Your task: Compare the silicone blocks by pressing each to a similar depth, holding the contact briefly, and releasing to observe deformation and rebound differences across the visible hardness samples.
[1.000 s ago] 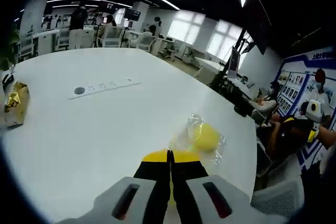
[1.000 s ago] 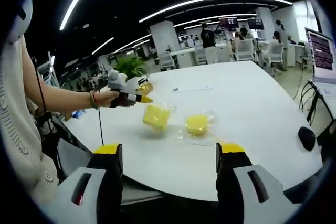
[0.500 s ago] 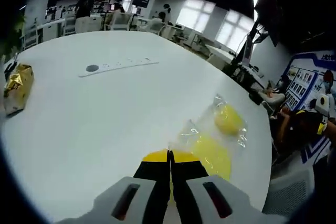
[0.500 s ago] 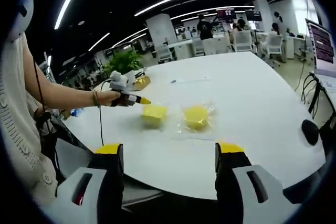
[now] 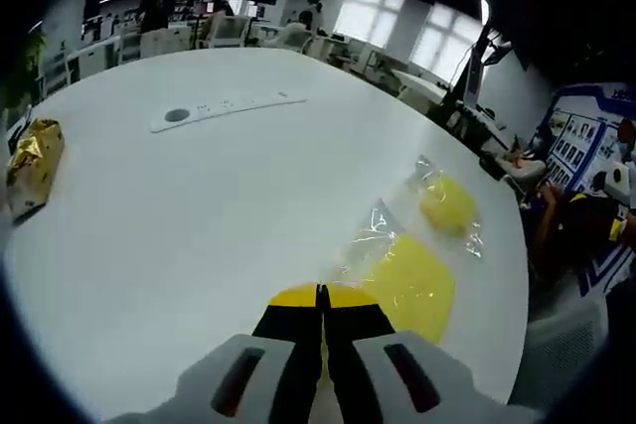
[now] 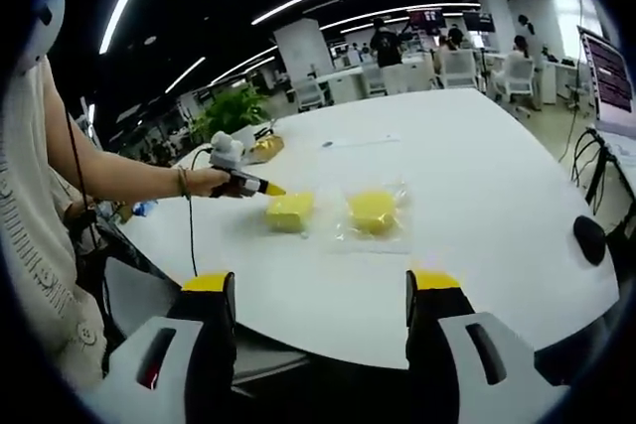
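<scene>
Two yellow silicone blocks lie in clear bags on the white table [image 5: 149,235]. The square block [image 5: 412,285] is nearer to me and the rounder block [image 5: 447,204] lies beyond it. My left gripper [image 5: 320,295] is shut with nothing in it, its yellow tips just left of the square block's bag. In the right gripper view a hand holds that left gripper [image 6: 246,184] beside the square block [image 6: 290,212], with the rounder block [image 6: 373,211] to its right. My right gripper [image 6: 320,285] hangs open, off the table's near edge.
A gold packet [image 5: 30,164] lies at the table's left edge and a white power strip [image 5: 224,111] sits further across. A black mouse [image 6: 589,240] rests near the right edge. Desks, chairs, a plant [image 6: 231,111] and people fill the office behind.
The left gripper has drawn back and to the left, off the square block, which now lies flat beside its tips. The right gripper has stayed open and hardly moved.
</scene>
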A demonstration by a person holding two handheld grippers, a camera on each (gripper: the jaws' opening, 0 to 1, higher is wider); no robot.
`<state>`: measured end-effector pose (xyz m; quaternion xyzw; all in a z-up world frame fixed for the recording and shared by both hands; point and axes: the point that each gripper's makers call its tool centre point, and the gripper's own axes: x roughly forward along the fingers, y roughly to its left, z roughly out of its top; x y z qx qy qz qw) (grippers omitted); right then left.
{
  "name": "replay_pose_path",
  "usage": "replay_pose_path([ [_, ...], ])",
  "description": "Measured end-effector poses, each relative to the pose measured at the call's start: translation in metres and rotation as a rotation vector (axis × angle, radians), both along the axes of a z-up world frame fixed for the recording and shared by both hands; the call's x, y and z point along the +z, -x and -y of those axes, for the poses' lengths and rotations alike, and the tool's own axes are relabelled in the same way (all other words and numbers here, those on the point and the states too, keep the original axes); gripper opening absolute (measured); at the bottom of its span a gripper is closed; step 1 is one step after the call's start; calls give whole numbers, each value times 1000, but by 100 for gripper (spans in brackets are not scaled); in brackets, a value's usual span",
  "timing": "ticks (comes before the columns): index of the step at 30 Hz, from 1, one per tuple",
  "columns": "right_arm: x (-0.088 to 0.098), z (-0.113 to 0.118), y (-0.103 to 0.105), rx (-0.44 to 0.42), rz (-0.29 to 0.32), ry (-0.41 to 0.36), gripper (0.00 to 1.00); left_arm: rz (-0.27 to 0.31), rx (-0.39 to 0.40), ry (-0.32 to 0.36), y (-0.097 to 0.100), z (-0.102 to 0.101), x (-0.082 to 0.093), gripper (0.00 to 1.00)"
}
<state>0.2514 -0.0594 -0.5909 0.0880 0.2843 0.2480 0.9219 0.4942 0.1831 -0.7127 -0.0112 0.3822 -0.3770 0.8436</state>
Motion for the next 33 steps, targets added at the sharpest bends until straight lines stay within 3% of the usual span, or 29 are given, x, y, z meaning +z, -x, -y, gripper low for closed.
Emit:
replay_pose_path([
  [7,5,-3,-3,9,17,-5,65,-4,32,-12,-2,-2,1,0],
  [10,6,-4,-3,12,22,-10,65,19,55,-58,-4,-9,3,8],
  [12,9,-6,-4,17,30,-19,65,29,73,-96,-4,-16,5,18],
  [15,11,-8,-5,21,42,-32,65,38,80,-112,1,-22,11,21],
  [19,14,-13,-5,43,54,-40,65,56,107,-75,11,-27,26,21],
  [25,16,-24,-3,88,66,-57,66,83,125,-15,49,-31,49,28],
  [33,13,-30,-1,144,68,-82,67,110,176,59,119,-36,77,42],
])
